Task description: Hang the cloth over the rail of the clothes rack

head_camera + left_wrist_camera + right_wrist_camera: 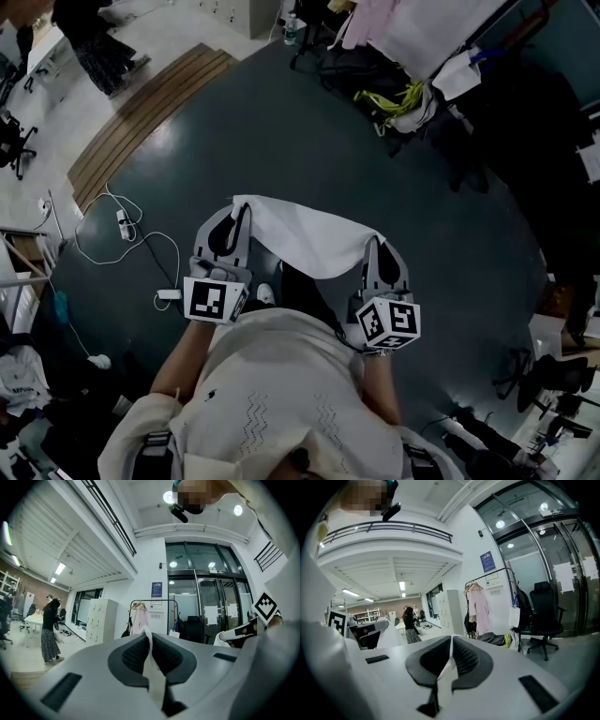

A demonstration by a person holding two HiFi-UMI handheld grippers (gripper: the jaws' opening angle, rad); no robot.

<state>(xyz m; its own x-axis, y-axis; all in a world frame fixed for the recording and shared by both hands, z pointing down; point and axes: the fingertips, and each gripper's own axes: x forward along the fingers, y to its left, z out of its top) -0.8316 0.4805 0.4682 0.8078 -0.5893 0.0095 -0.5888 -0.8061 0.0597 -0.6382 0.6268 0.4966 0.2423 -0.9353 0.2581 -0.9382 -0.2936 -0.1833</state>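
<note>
Left tool (pixel 236 217) clamped on one edge of the white fabric cloth (pixel 309 239), right tool (pixel 378 251) pinching the opposite edge. I count one cloth, stretched between my two tools above the dark floor (pixel 281 122). One black metal clothes rack (pixel 154 603) stands ahead, well apart.

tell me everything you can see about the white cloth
The cloth is white, thin and soft-looking. It is held spread in the air between the two grippers, above the dark floor, with its lower edge drooping in the middle. The left gripper pinches one end and the right gripper the other.
</note>
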